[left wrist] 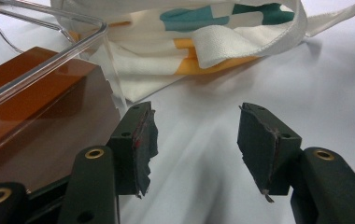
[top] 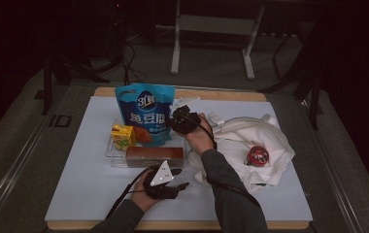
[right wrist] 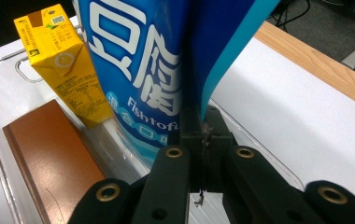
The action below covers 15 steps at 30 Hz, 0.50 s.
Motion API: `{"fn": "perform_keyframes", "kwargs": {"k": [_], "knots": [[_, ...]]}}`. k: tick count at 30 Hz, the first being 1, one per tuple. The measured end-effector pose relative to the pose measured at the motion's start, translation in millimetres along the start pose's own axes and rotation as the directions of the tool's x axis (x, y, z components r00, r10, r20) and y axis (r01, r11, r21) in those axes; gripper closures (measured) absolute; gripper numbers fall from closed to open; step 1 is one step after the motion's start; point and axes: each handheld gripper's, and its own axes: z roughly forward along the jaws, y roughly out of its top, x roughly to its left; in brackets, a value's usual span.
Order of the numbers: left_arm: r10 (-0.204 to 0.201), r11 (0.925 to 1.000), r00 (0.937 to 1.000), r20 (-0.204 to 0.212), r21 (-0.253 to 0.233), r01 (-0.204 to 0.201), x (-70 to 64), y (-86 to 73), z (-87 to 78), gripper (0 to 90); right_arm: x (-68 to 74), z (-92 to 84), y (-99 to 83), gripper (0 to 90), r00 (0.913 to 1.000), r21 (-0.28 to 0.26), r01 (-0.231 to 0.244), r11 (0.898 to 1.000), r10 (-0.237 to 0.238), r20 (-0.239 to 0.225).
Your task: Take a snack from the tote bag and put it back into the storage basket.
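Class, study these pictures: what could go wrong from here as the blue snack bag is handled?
The right tongs pinch only the edge of the blue snack bag, so it might slip or swing. Swinging, it could topple the yellow carton beside it in the clear tray.

On the table (top: 75, 194) a mat covers most of the top. Left of centre stands a clear tray (top: 110, 145). In the tray: the snack bag (top: 143, 114) upright at the back, the juice carton (top: 123, 136) just beside it on the left, touching it, and the flat box (top: 153, 156) lying along the front wall. The right gripper (top: 182, 120) is at the bag's right edge, jaws pinching it. The cloth bag (top: 250, 141) lies right of the tray, w/ a round can (top: 258, 155) on it. The left gripper (top: 165, 182) is in front of the tray, near the box, jaws apart, nothing btw. them.
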Motion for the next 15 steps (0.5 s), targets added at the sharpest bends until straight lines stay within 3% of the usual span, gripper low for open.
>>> {"fn": "perform_keyframes", "kwargs": {"k": [5, 15], "knots": [[-0.002, 1.0, 1.0, -0.001, 0.001, 0.002, 0.0, 0.0, 0.1, 45.5, 2.4, 0.5, 1.2, 89.6, 0.9998, 0.014, 0.019, 1.0, -0.019, 0.004], [-0.002, 1.0, 1.0, 0.001, 0.0, 0.002, 0.2, 0.0, -0.1, 45.3, -0.2, 1.5, -3.6, 85.3, 0.9999, 0.025, 0.008, 1.0, -0.009, 0.014]]}}
